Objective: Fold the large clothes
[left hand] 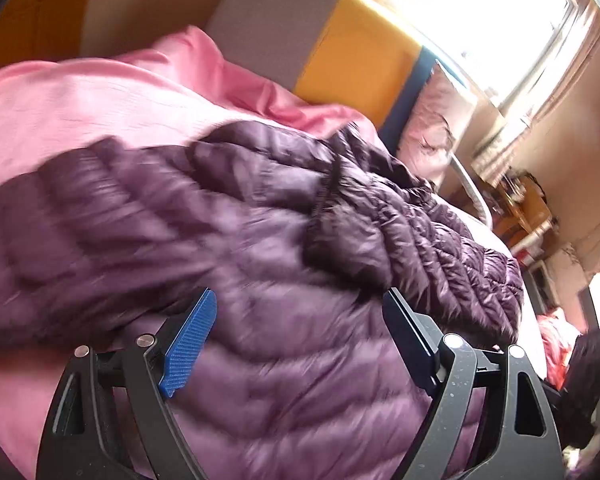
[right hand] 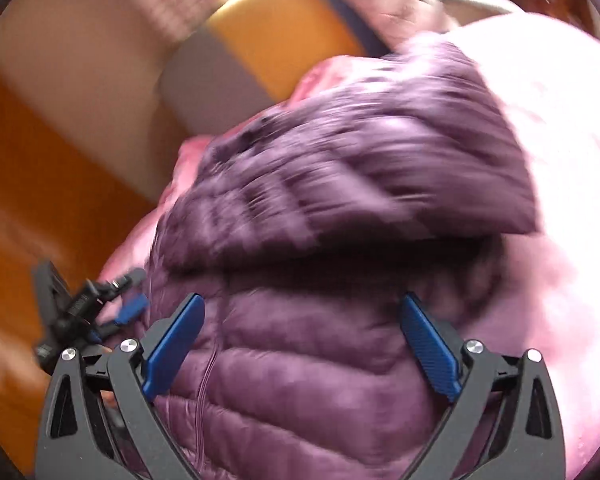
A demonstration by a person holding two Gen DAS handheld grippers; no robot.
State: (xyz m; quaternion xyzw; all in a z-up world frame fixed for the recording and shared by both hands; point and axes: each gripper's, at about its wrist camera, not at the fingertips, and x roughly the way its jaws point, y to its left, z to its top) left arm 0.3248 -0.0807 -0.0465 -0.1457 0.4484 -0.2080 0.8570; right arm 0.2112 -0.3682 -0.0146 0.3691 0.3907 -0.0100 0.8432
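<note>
A purple quilted puffer jacket lies spread on a pink bedsheet. One part is folded over on top of the rest, with a dark lining edge showing. My left gripper is open just above the jacket, holding nothing. In the right wrist view the jacket fills the middle, blurred by motion, with a folded flap across it. My right gripper is open over the jacket's near part, empty. The left gripper shows at the jacket's left edge in the right wrist view.
An orange, grey and blue headboard stands behind the bed. A pink pillow lies at the bed's far corner under a bright window. Cluttered furniture stands to the right. An orange floor lies left of the bed.
</note>
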